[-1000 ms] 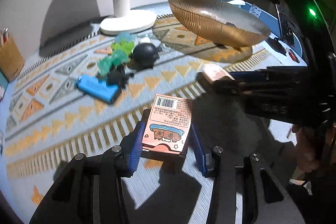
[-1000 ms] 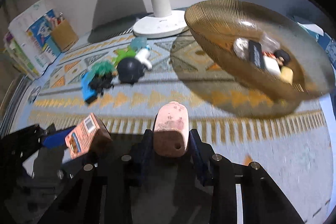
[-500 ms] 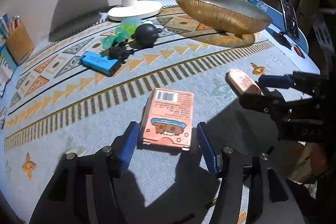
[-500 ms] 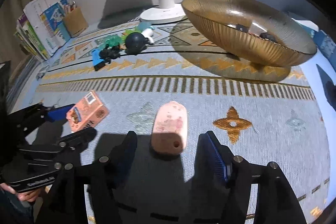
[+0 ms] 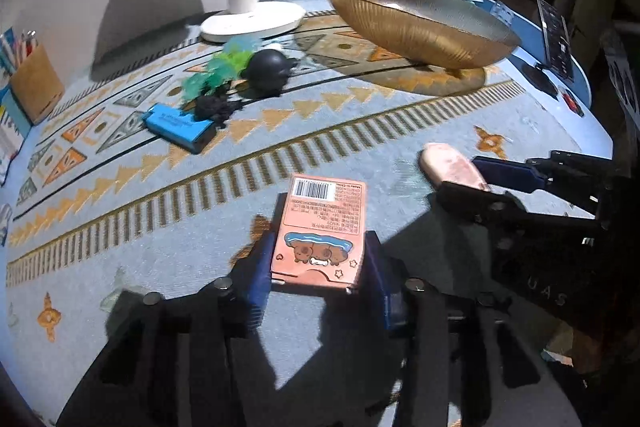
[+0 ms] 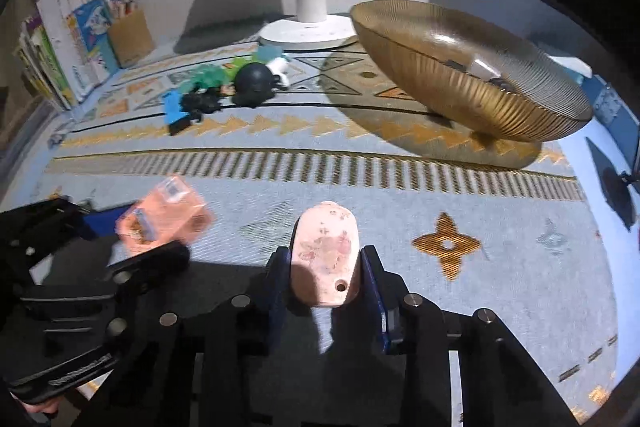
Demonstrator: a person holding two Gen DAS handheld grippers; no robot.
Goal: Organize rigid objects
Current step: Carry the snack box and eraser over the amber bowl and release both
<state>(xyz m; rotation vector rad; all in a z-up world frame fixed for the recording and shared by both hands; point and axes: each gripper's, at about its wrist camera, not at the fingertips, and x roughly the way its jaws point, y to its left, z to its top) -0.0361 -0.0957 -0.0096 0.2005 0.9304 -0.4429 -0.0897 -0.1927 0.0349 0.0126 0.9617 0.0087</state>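
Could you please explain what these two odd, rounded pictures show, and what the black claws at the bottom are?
No robot here: a person holds a two-finger gripper in each hand, and a fisheye camera on each one looks along its fingers. In the left view, the left gripper is closing around a pink card box. In the right view, the right gripper is closing around a pale pink oblong piece. Each gripper also shows at the edge of the other's view. Both are above a patterned mat. Farther back stand a gold ribbed bowl with small items inside, a white lamp base, and a cluster of small toys by a blue lighter.
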